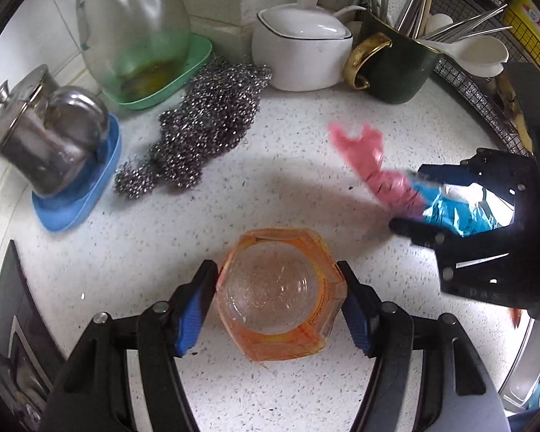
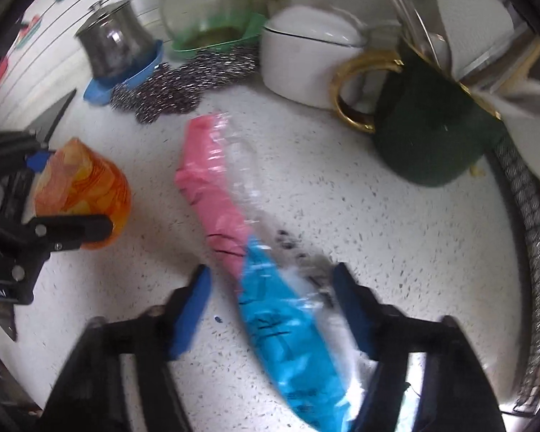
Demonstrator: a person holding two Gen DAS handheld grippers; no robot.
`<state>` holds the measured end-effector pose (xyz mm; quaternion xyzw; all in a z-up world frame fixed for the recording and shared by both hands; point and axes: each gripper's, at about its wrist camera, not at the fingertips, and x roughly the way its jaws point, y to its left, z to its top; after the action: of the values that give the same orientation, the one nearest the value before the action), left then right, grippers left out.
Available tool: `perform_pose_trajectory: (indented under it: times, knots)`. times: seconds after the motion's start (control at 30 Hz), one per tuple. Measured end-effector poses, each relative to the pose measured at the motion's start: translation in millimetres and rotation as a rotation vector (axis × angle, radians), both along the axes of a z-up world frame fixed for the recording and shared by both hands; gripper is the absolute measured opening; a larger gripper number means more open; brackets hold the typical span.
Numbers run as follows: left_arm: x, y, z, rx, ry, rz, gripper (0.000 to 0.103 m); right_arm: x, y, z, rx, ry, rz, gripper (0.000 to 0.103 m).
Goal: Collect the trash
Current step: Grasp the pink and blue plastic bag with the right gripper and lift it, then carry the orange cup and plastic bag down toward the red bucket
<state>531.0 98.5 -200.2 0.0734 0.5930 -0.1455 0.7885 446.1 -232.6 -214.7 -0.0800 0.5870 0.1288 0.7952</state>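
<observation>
Bagging the wrapper next, I reckon

Left gripper [image 1: 277,309] clamps the orange cup [image 1: 275,295] on the counter [image 1: 270,165]; right gripper [image 2: 270,309] straddles the pink-blue wrapper [image 2: 241,237], jaws half-open, not pinching it. I'd squeeze mid-wrapper before lifting.

Home kitchen: speckled countertop [image 1: 270,187], steel scourer [image 1: 205,133], cutlery mug [image 1: 396,68].

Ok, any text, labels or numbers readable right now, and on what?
"D A S": on the body of the right gripper, cut off.
"L.AI": end of a label on the left gripper.
Black print on the pink-and-blue wrapper: blurred.
Red print on the yellow package: too small.
</observation>
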Motion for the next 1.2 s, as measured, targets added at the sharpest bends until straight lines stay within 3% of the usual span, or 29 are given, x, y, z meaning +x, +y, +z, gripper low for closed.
perform_pose_trajectory:
  times: [0.1,0.2,0.47,0.83,1.2]
  knots:
    - [-8,0,0,0.004,0.000,0.014,0.064,-5,8,7,0.006,0.001,0.017,0.020]
    - [-17,-9,5,0.000,-0.009,0.013,0.064,-13,18,14,0.016,-0.003,0.006,0.015]
    - [-69,-2,39,-0.023,-0.053,0.033,0.064,-56,20,70,0.115,-0.020,-0.142,0.014]
    - [-157,-7,94,-0.002,-0.159,0.091,0.064,-162,16,153,0.151,-0.128,-0.112,0.014]
    - [-261,-1,124,0.006,-0.205,0.152,0.064,-229,35,166,0.183,-0.181,-0.025,0.014]
